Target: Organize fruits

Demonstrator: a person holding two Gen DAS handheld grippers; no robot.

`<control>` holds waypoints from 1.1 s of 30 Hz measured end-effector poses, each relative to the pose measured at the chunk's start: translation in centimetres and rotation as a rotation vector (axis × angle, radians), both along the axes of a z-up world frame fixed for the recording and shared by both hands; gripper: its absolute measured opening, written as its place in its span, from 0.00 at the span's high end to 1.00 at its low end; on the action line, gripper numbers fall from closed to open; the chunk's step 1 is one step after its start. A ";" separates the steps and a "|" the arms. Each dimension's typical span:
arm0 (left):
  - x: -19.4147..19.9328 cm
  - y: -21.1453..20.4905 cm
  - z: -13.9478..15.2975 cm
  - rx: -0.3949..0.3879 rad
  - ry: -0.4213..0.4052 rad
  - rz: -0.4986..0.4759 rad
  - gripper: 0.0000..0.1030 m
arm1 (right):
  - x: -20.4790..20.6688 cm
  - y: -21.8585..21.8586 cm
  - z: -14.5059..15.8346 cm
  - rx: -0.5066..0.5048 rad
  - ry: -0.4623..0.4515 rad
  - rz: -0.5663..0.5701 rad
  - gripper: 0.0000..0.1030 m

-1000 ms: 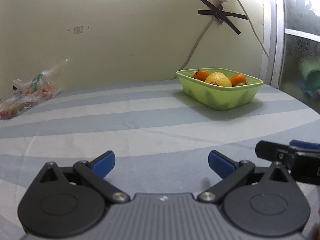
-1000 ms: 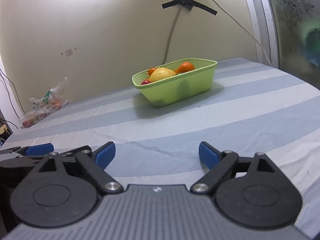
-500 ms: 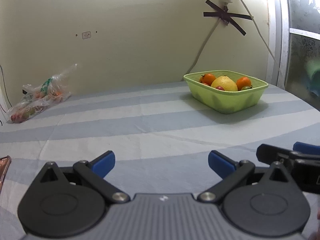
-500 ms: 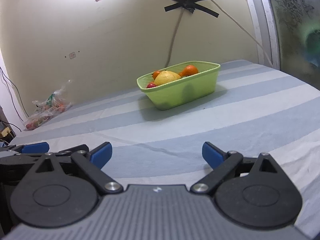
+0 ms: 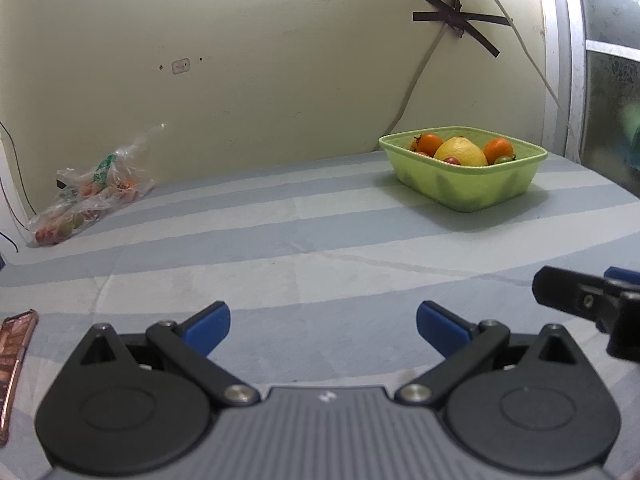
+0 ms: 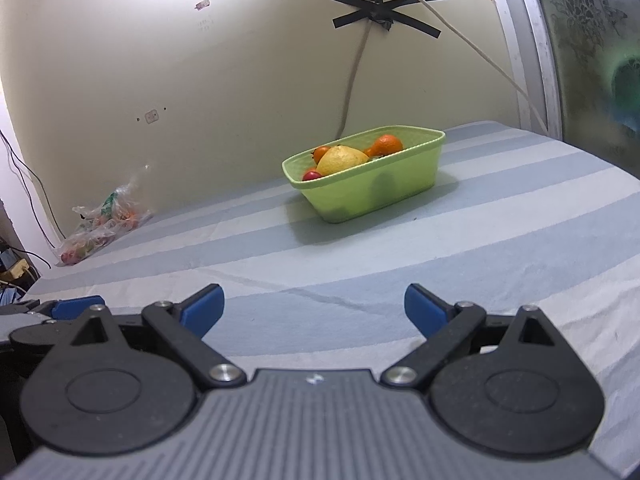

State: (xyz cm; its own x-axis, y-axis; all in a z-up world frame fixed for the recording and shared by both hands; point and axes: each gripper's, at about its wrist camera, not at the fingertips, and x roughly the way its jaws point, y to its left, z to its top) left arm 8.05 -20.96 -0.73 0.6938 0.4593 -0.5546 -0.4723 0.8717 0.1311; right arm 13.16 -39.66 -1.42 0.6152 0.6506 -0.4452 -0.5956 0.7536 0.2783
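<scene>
A light green basket (image 5: 480, 188) (image 6: 400, 184) stands far back on the striped cloth, near the wall. In it lie a big yellow citrus fruit (image 5: 460, 151) (image 6: 340, 159), oranges (image 5: 498, 148) (image 6: 386, 145) and small red fruits (image 6: 311, 175). My left gripper (image 5: 322, 326) is open and holds nothing, low over the near part of the cloth. My right gripper (image 6: 314, 312) is open and empty as well, beside the left one. Both are well short of the basket.
A clear plastic bag (image 5: 84, 196) (image 6: 102, 220) with more small fruits lies at the far left by the wall. A phone-like object (image 5: 16, 356) sits at the near left edge. Cables taped to the wall (image 6: 384, 12) hang behind the basket. A window frame (image 6: 532, 60) is on the right.
Both grippers have drawn back and tilted up a little, so the basket looks smaller and farther. The phone-like object has come into the left view. Both stay open.
</scene>
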 end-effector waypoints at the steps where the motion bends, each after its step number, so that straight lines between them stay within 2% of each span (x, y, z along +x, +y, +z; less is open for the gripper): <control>1: -0.1 0.0 0.0 0.004 0.002 0.001 0.00 | 0.0 0.0 0.0 0.001 0.005 0.000 0.04; 33: -0.2 -0.3 -1.1 0.069 0.065 0.021 0.00 | -0.2 -0.1 -0.8 0.013 0.052 0.013 0.04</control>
